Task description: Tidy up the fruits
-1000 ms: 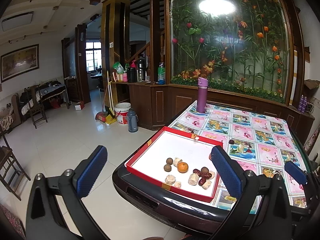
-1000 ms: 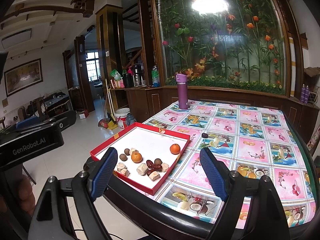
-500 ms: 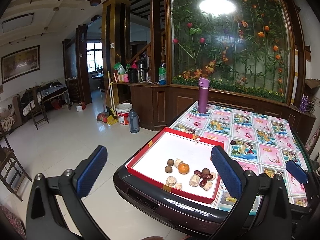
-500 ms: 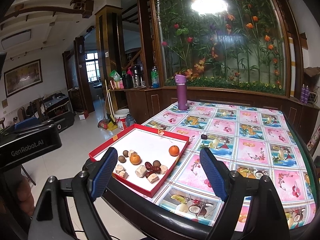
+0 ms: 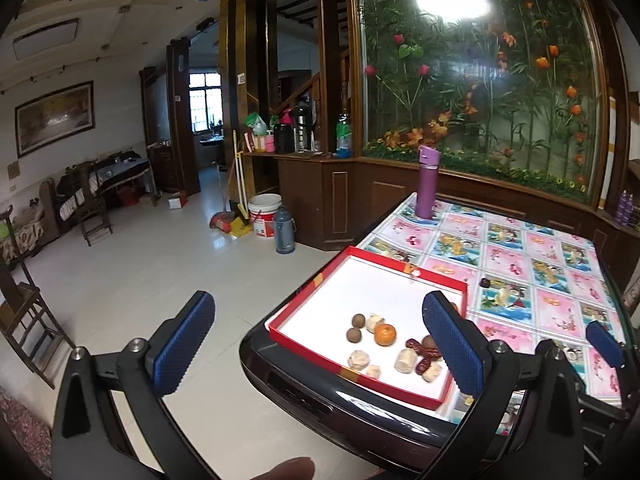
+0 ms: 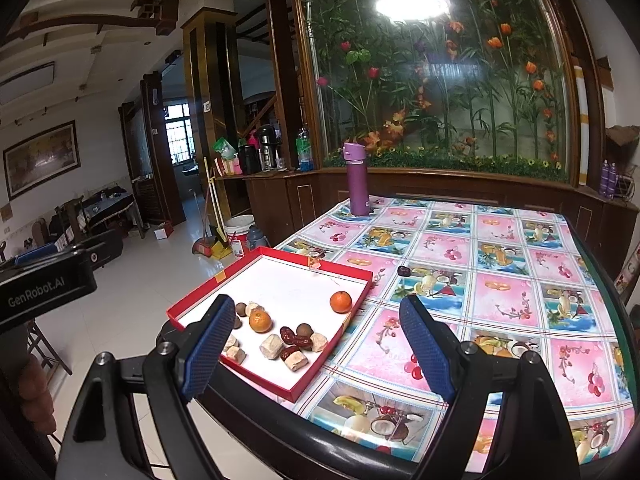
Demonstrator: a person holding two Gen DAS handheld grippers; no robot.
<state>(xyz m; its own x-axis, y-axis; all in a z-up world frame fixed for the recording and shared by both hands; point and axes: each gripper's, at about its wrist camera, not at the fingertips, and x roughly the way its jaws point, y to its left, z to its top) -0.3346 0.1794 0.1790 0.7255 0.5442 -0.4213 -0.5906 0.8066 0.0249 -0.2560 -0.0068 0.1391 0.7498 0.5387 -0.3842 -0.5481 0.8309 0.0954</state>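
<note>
A red tray point(image 5: 380, 258) point(image 6: 344, 270) with a white floor sits on the table's near left corner. Clustered at its front are an orange point(image 5: 385, 334) point(image 6: 260, 321), brown longans point(image 5: 353, 336), red dates point(image 5: 416, 346) point(image 6: 294, 338) and pale chunks point(image 5: 358, 359) point(image 6: 271, 346). A second orange point(image 6: 341, 302) lies alone by the tray's right wall. One dark date point(image 6: 403, 271) point(image 5: 485, 282) rests on the tablecloth outside the tray. My left gripper point(image 5: 318, 344) and right gripper point(image 6: 318, 344) hover short of the table edge, both open with nothing between the blue pads.
The table point(image 6: 500, 292) carries a fruit-print cloth and a raised dark rim. A purple bottle point(image 6: 358, 182) point(image 5: 427, 184) stands at its far left corner. Tiled floor, chairs and a bucket point(image 5: 264, 214) lie to the left. A flower-painted glass wall is behind.
The left wrist view has swung slightly leftward, so the tray sits a bit further right in it. The right gripper has stayed nearly still. Both remain open.
</note>
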